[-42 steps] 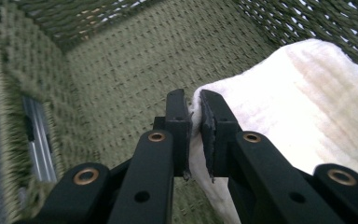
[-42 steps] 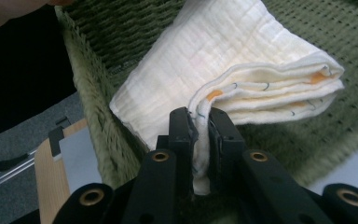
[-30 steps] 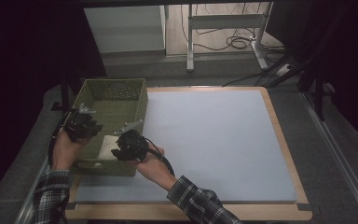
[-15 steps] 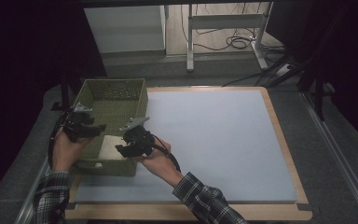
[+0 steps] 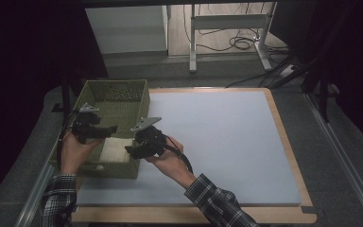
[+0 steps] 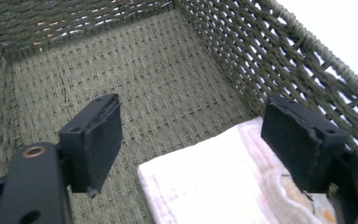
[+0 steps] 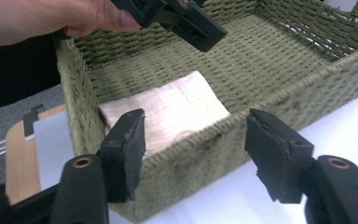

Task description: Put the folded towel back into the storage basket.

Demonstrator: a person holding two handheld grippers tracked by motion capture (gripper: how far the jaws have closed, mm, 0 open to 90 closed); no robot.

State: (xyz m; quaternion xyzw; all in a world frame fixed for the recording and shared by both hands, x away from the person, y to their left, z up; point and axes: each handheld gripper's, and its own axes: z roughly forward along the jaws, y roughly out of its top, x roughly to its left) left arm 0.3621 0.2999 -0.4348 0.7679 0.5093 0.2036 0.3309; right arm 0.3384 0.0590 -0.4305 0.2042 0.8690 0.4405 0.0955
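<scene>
Basket: a green woven basket point(image 5: 118, 97) sat at the left edge of the pale mat point(image 5: 217, 142), its near wall close to the front edge of the bench point(image 5: 283, 127).
Cloth: a folded whitish cloth point(image 5: 115, 149) lay flat on the basket floor, in the near corner against the near wall and the right-hand wall; the far half of the basket floor was bare weave.
Left claw: the left claw point(image 6: 191, 140) hung over the basket interior with its jaws spread wide and nothing between them; in the left gripper view one jaw stood over the cloth's edge, the other over bare weave.
Right claw: the right claw point(image 7: 193, 149) was held outside the basket, just beside its right-hand wall, jaws parted and empty, pointed across the rim at the cloth.
Hands: the left hand point(image 5: 75, 151) was over the basket's left wall, the right hand point(image 5: 168, 158) over the mat beside the basket.
Open room: the whole mat to the right of the basket lay bare out to its wooden border.
Edges: grey bench surface ran around the board on all sides.
</scene>
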